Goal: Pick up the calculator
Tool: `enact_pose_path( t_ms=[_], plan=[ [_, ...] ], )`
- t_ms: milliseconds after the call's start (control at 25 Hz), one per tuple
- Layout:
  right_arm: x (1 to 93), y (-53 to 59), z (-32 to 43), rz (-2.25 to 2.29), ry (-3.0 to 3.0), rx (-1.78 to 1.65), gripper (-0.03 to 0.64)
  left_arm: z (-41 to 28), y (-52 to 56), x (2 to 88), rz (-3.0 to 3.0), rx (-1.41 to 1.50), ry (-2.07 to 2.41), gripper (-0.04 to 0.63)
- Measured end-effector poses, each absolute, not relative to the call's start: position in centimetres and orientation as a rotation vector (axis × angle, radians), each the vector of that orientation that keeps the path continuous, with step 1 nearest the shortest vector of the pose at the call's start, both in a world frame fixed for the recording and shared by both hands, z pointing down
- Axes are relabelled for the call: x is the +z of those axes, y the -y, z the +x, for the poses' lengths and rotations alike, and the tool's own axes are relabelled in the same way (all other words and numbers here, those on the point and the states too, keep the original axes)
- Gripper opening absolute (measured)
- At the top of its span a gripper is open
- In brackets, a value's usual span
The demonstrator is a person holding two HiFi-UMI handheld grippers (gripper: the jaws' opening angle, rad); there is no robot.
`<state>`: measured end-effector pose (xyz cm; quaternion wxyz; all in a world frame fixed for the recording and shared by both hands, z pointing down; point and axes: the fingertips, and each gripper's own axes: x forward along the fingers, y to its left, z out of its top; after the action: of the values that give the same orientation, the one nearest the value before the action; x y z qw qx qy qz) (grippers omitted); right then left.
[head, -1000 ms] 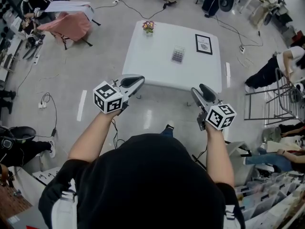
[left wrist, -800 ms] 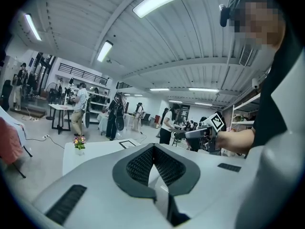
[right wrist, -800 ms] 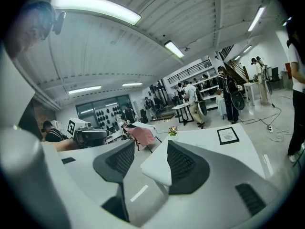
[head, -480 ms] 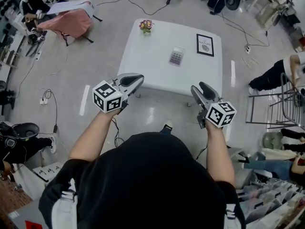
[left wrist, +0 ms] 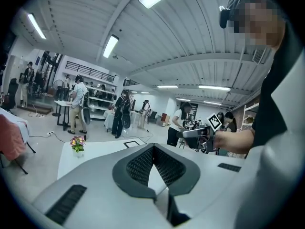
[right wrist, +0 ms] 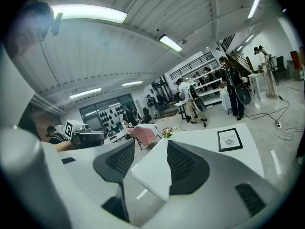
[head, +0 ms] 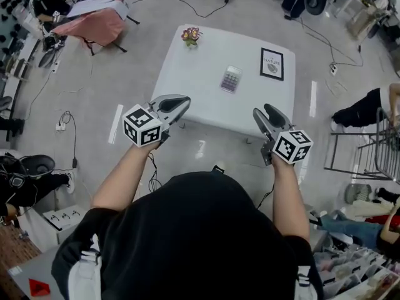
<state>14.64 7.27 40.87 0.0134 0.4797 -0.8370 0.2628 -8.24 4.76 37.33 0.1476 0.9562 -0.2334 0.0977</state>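
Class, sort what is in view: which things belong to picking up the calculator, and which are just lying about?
Job in hand: calculator; left gripper; right gripper.
Lying about: framed picture; flowers.

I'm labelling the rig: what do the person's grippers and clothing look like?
The left gripper and right gripper have pale grey shells, dark ribbed pads and a white cube with black square markers. The person wears a black top.

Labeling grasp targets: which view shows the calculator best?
Head view: the calculator lies fully visible on the white table. Both gripper views show the table, but the calculator cannot be found there; the jaws block much of the tabletop.
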Motion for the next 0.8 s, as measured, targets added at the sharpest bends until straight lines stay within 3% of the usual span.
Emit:
enact_pose_path(
  t_ms=[800],
  plan=[
    [44.0,-0.8,20.0,1.306,2.668,0.939,0.215,0.1,-1.1,39.4,2.701,0.389,0.733,0.018]
  ],
)
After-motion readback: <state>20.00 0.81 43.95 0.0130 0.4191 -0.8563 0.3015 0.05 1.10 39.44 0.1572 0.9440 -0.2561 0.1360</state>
